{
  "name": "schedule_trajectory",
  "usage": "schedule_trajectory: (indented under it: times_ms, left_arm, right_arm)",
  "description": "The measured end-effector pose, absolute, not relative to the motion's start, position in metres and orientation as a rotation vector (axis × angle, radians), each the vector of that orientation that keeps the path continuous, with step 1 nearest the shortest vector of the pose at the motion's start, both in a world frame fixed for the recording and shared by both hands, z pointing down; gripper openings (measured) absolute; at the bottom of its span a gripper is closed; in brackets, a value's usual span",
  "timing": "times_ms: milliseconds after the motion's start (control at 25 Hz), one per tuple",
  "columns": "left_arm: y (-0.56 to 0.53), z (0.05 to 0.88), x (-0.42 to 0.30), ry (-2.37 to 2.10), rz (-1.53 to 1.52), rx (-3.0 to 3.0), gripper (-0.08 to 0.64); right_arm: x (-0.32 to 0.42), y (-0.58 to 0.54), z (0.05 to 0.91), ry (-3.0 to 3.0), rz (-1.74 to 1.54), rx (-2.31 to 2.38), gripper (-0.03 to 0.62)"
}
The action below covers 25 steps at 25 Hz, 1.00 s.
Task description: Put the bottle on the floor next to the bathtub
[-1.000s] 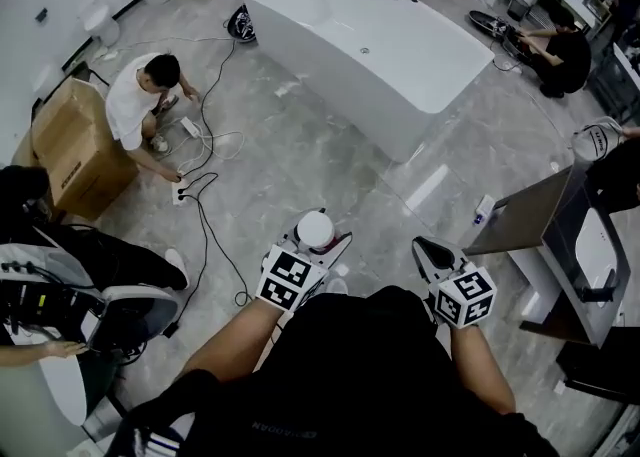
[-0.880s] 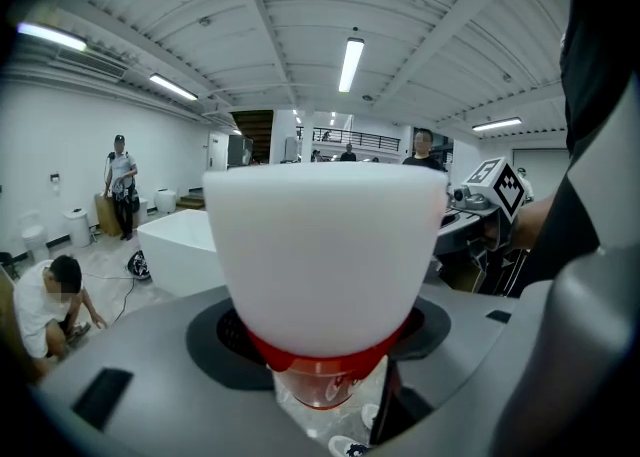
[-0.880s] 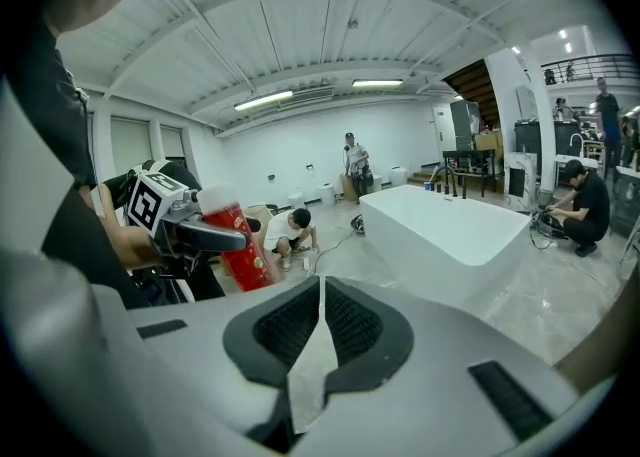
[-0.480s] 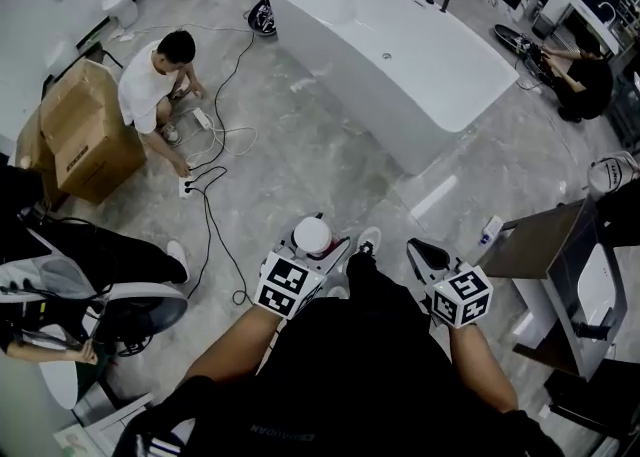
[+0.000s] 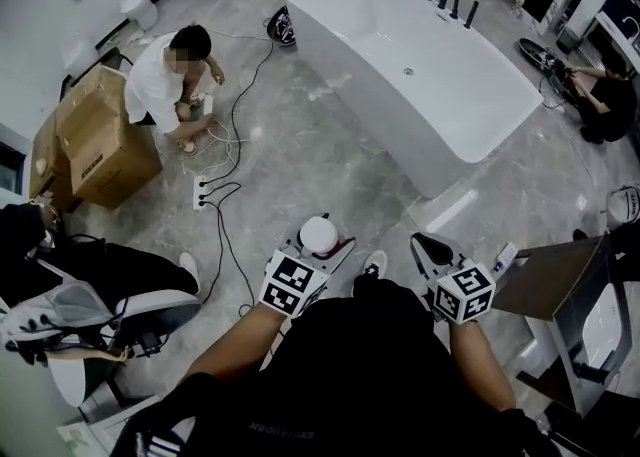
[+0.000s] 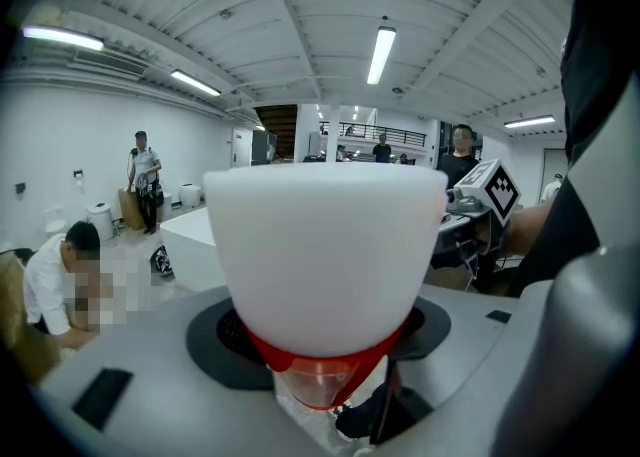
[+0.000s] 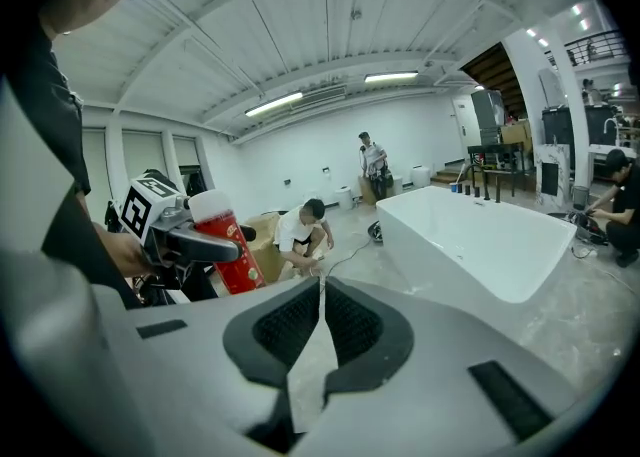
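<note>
Grey marble floor (image 5: 330, 150) lies bare along the near side of the white bathtub (image 5: 420, 65); a black cable (image 5: 222, 230) and a cardboard box (image 5: 95, 140) lie off to the left. The left gripper (image 5: 318, 250) is clamped on the red bottle (image 5: 318, 235), upright in the air, well short of the tub. The right gripper (image 7: 320, 290) has its jaws pressed together on nothing. Its view shows the bottle's red body; the left gripper view shows mostly the white cap (image 6: 325, 245)
</note>
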State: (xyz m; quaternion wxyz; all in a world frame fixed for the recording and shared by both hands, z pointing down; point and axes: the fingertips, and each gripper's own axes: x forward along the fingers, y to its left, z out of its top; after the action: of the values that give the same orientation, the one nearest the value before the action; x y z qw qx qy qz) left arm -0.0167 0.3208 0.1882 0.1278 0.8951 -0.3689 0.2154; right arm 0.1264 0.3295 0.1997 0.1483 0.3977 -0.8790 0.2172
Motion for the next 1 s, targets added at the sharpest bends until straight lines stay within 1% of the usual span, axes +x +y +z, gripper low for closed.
schedule_trajectory:
  times_ms: [240,480,800,1000]
  left_arm:
    - [0.256,0.168,0.003,-1.080,0.611,2.624,0.290]
    - [0.201,0.172,0.018,-1.081,0.639,2.617,0.290]
    - [0.161,0.184,0.027,-1.089,0.667,2.583,0.290]
    - [0.138,0.187,0.017,-1.072,0.699,2.569,0.290]
  right_arm:
    - [0.143,0.263,0.193,-2.553,0.627,1.152,0.040]
    - [0.155,0.204,0.192,-2.579,0.628,1.158,0.040]
    - [0.167,0.158,0.213,-2.576,0.686,1.147,0.040]
    - [0.157,0.139,0.219,-2.562,0.717,1.129,0.040]
